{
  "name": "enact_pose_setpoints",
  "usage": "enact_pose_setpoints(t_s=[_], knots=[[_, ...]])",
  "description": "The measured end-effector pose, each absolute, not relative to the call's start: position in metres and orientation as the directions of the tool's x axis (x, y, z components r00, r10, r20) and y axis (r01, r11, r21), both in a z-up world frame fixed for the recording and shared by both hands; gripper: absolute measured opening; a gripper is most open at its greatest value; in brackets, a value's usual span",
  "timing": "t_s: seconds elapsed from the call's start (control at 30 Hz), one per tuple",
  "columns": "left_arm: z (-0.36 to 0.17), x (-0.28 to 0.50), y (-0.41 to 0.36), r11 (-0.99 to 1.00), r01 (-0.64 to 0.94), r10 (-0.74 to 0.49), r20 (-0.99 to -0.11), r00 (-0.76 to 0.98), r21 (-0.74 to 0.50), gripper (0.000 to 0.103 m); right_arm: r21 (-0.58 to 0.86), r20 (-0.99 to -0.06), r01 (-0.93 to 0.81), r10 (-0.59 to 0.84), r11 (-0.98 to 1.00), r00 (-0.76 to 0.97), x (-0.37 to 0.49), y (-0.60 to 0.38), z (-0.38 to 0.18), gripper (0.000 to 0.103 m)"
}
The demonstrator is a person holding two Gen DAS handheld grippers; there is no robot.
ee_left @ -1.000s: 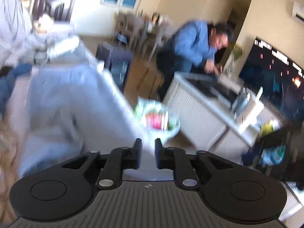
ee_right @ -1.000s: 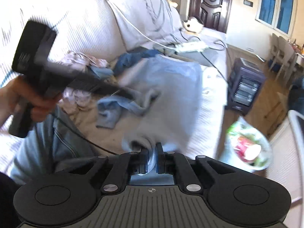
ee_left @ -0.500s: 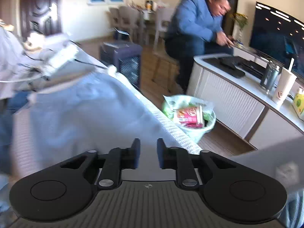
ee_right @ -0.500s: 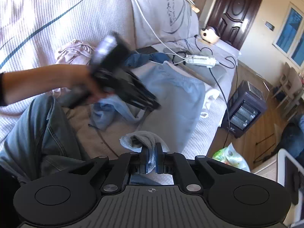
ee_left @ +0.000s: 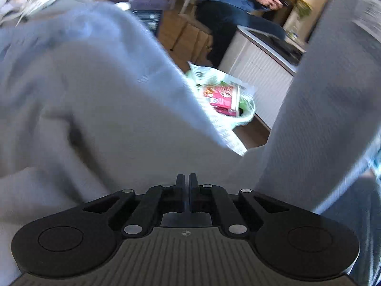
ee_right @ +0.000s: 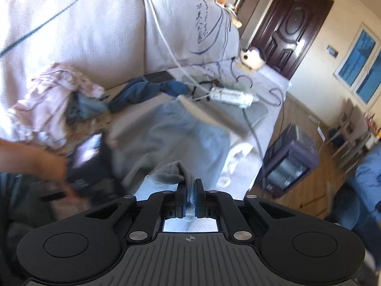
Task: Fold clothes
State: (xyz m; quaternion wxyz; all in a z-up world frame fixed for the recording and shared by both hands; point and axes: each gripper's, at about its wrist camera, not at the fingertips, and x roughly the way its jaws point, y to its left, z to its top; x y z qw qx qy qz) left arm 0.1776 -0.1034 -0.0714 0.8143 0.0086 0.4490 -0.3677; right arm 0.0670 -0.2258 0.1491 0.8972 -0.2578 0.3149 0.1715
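We are now bringing the left gripper (ee_left: pixel 186 178) down onto the grey sweatpants (ee_right: pixel 181 131) on the sofa (ee_right: pixel 71 23), and its jaws – standing apart a second ago – are now closed to a thin slit, though whether cloth is pinched we cannot tell. The right gripper (ee_right: pixel 189 190) is still holding a grey cuff (ee_right: pixel 171 174) tightly, lifted at 12 o'clock of its jaws. With both ends probably gripped, we are judging the fold can begin – the pants are spreading toward 1 o'clock.
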Motion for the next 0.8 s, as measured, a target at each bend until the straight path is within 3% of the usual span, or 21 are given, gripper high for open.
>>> enact_pose_setpoints(t_s=[0.17,0.33,0.63,0.73,0.8], knots=[[-0.042,0.199,-0.061,0.801,0.469,-0.587,-0.644,0.490,-0.372,0.003,-0.408,-0.597,-0.451,0.142,0.794,0.790,0.131,-0.220,0.139,0.006],[-0.018,0.209,-0.047,0.853,0.448,-0.513,-0.593,0.621,-0.269,0.005,-0.390,-0.609,-0.461,0.152,0.797,0.779,0.208,-0.212,0.114,0.006],[-0.034,0.213,-0.055,0.839,0.462,-0.533,-0.599,0.598,-0.287,0.008,-0.335,-0.729,-0.484,0.103,0.808,0.677,0.325,-0.191,0.044,0.007],[-0.038,0.212,-0.060,0.826,0.480,-0.552,-0.598,0.582,-0.295,0.009,-0.305,-0.756,-0.476,0.094,0.825,0.648,0.350,-0.192,0.025,0.012],[-0.040,0.211,-0.066,0.821,0.493,-0.555,-0.605,0.571,-0.289,0.009,-0.329,-0.747,-0.452,0.064,0.829,0.661,0.362,-0.193,0.022,0.021]])
